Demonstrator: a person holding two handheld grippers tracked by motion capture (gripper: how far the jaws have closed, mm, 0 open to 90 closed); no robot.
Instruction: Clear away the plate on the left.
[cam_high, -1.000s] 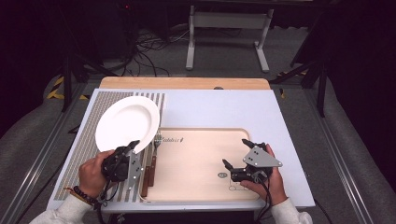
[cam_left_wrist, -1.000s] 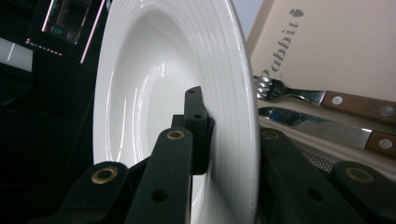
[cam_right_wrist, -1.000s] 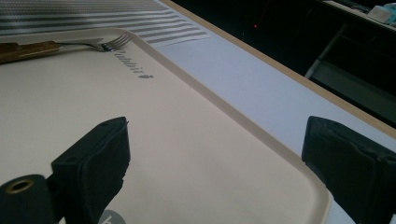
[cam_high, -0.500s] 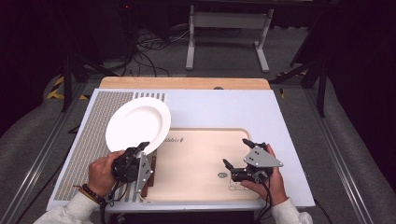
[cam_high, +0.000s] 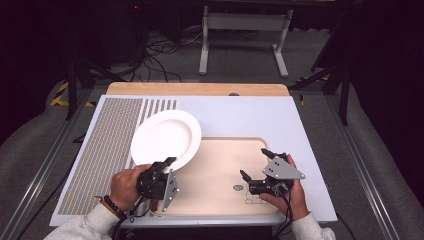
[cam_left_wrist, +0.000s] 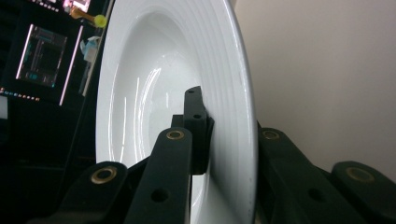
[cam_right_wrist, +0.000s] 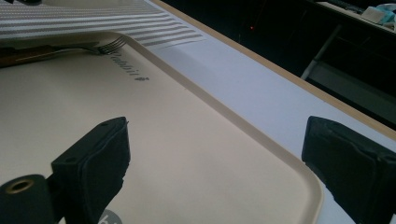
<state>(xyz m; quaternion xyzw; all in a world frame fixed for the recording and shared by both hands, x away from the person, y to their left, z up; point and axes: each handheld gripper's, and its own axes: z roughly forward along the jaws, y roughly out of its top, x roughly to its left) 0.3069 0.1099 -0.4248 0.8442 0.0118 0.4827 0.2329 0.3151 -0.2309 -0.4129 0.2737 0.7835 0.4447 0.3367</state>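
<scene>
A white plate (cam_high: 165, 137) hangs tilted over the left edge of the beige tray (cam_high: 220, 170). My left gripper (cam_high: 167, 162) is shut on the plate's near rim, one jaw inside the bowl and one behind it. In the left gripper view the plate (cam_left_wrist: 154, 93) stands on edge between the jaws of the left gripper (cam_left_wrist: 224, 126). My right gripper (cam_high: 253, 162) rests low over the tray's right part, open, with nothing between its fingers. The right gripper view looks across the tray (cam_right_wrist: 70, 107) past the open right gripper (cam_right_wrist: 224, 158) to a fork (cam_right_wrist: 105, 45) at the tray's far edge.
A striped mat (cam_high: 110, 135) covers the left of the pale table (cam_high: 250, 115). A wooden strip (cam_high: 200, 89) runs along the table's far edge. Beyond it stand a metal frame (cam_high: 245, 30) and loose cables on the floor.
The left gripper has carried the plate rightward, from over the striped mat to over the tray's left edge, where it now covers the cutlery. The right gripper has stayed still.
</scene>
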